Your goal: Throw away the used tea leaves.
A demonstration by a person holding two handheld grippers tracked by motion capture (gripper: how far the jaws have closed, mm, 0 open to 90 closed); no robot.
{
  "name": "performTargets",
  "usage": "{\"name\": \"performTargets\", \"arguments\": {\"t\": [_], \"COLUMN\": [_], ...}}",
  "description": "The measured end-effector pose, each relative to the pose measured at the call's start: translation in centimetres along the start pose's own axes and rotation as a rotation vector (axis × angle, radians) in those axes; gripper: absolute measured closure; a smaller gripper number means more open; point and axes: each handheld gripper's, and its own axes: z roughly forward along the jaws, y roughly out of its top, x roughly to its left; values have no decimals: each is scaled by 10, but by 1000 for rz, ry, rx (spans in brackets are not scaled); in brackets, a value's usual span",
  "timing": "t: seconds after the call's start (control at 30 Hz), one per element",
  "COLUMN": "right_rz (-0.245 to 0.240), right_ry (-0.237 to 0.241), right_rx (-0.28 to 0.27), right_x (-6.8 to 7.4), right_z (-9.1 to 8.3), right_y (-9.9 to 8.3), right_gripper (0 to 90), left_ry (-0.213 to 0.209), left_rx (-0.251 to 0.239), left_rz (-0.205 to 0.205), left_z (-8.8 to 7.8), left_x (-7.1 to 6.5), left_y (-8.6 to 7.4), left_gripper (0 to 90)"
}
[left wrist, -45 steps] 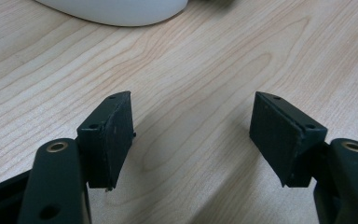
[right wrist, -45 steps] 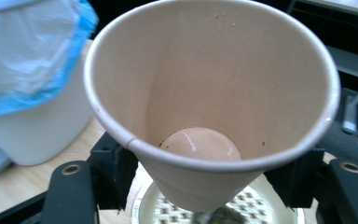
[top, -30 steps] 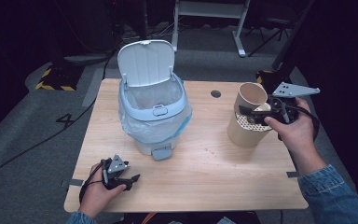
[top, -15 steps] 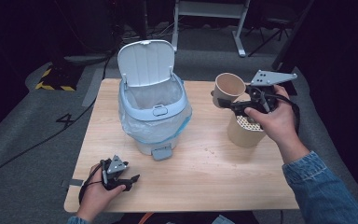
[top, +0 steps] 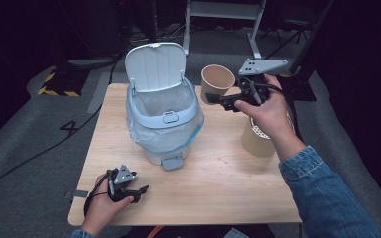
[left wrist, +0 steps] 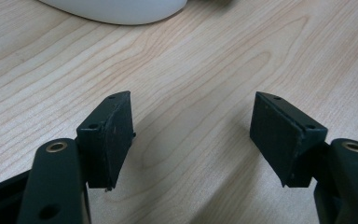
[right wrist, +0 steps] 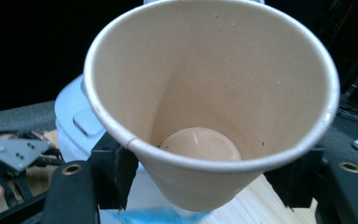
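Observation:
A tan paper cup (top: pixel 217 81) hangs in the air just right of the pale blue bin (top: pixel 162 119), with my right gripper (top: pixel 214 97) shut on its lower wall. In the right gripper view the cup (right wrist: pixel 209 93) tips its mouth toward the camera and its inside is empty, with my right gripper (right wrist: pixel 209 184) pressing on both sides. The bin has a clear liner, and its lid (top: pixel 156 67) stands raised. My left gripper (top: pixel 138 190) rests on the table near the front left corner. Its jaws stand wide apart, left gripper (left wrist: pixel 193 135) over bare wood.
A stack of paper cups (top: pixel 257 143) stands on the wooden table (top: pixel 218 188) at the right, under my right forearm. The bin's foot pedal (top: pixel 172 162) points toward me. Dark floor, cables and a metal stand's legs surround the table.
My right hand has carried the paper cup leftward and a little upward, from above the stack of cups to beside the bin. The left hand has not moved.

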Motion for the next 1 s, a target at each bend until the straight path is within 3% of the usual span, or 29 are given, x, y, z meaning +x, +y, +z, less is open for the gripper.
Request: {"name": "performTargets", "arguments": {"t": [0.5,0.7,0.8,0.93,1.0], "right_rz": [17,-12,-25,-15,-23], "right_ry": [61,57,80,68,61], "right_rx": [2,12,23,12,8], "right_x": [8,11,11,9,9], "right_z": [61,80,90,95,97], "right_y": [13,12,12,10,8], "right_gripper": [331,317,304,154,160], "left_ry": [-4,-5,-4,-3,-3], "left_rx": [0,0,0,0,0], "left_rz": [-2,3,3,3,3], "left_z": [1,1,1,1,1], "left_x": [0,1,1,1,1], "left_y": [0,1,1,1,1], "left_gripper": [304,304,304,304,304]}}
